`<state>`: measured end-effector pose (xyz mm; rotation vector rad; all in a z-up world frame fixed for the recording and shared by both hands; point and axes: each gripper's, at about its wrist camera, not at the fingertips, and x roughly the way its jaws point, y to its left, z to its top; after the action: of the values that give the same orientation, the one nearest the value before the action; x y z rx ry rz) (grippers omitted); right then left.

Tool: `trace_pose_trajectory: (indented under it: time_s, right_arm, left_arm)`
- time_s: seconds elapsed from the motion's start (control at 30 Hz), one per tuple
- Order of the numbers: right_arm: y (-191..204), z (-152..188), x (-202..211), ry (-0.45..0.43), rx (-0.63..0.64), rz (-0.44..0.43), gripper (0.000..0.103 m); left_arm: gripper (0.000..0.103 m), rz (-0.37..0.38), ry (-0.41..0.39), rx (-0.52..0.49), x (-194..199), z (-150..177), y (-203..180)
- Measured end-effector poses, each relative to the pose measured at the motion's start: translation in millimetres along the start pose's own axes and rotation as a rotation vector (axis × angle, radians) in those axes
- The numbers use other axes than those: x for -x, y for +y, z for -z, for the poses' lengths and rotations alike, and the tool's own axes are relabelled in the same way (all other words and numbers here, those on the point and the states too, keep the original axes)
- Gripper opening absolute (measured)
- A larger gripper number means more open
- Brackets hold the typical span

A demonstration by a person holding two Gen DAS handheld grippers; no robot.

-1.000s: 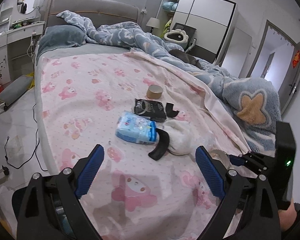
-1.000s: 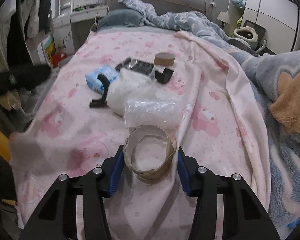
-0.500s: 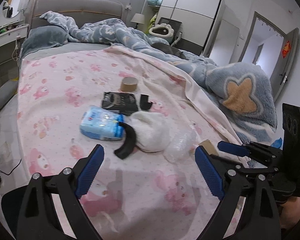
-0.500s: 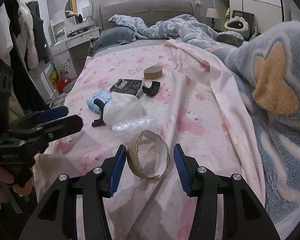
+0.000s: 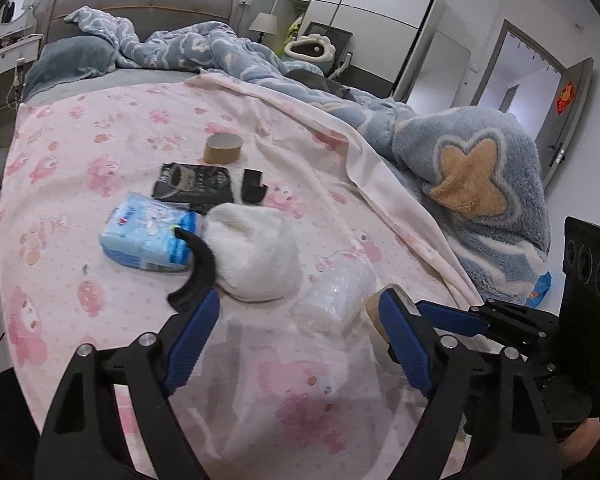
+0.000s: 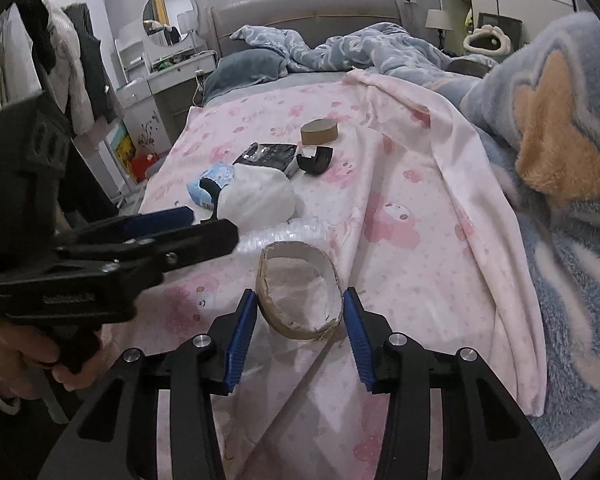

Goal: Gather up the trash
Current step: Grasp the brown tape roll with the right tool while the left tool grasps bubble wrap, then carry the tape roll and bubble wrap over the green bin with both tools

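Cardboard ring (image 6: 300, 290) between right gripper (image 6: 300, 320) jaws

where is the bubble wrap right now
In the left wrist view the bubble wrap lies on the pink sheet, just right of the white bag.

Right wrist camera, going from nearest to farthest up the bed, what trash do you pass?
cardboard tape ring → bubble wrap → white plastic bag → curved black piece → brown tape roll

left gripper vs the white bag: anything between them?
Left wrist view: only the curved black strip near the left finger; otherwise bare pink sheet between the left gripper and white bag.
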<state>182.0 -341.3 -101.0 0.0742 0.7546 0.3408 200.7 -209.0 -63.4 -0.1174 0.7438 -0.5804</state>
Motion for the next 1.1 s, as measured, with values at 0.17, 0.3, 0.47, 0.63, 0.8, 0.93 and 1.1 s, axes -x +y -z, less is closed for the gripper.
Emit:
trace_pose_trajectory:
  time_s: [0.17, 0.3, 0.47, 0.63, 0.8, 0.93, 1.1]
  right_arm:
    - [-13.0, -2.7, 14.8, -0.047, -0.041, 0.028, 0.045]
    - [-29.2, -1.3, 21.3, -0.066, -0.080, 0.062, 0.045]
    - [-42.2, 3.5, 22.0, -0.058, -0.106, 0.063, 0.045]
    - [-49.1, 11.1, 23.4, -0.047, -0.110, 0.064, 0.045]
    - [-51.2, 9.1, 21.8, -0.048, -0.113, 0.072, 0.045]
    - [-48.6, 5.5, 22.4, -0.058, -0.114, 0.077, 0.045]
    - [-37.8, -1.7, 23.9, -0.076, -0.097, 0.073, 0.045]
  left_arm:
    - [0.076, 0.007, 0.019, -0.015, -10.3, 2.2, -7.5]
    - [0.076, 0.009, 0.037, -0.020, -20.4, 3.9, -11.2]
    - [0.070, 0.005, 0.048, -0.018, -29.6, 2.5, -11.5]
    - [0.051, 0.000, 0.067, -0.018, -36.6, 2.9, -12.4]
    - [0.044, 0.013, 0.077, -0.029, -39.1, 3.9, -13.8]
    - [0.043, 0.029, 0.077, -0.029, -34.3, 2.9, -13.5]
    - [0.043, 0.039, 0.049, -0.055, -19.7, -0.6, -16.3]
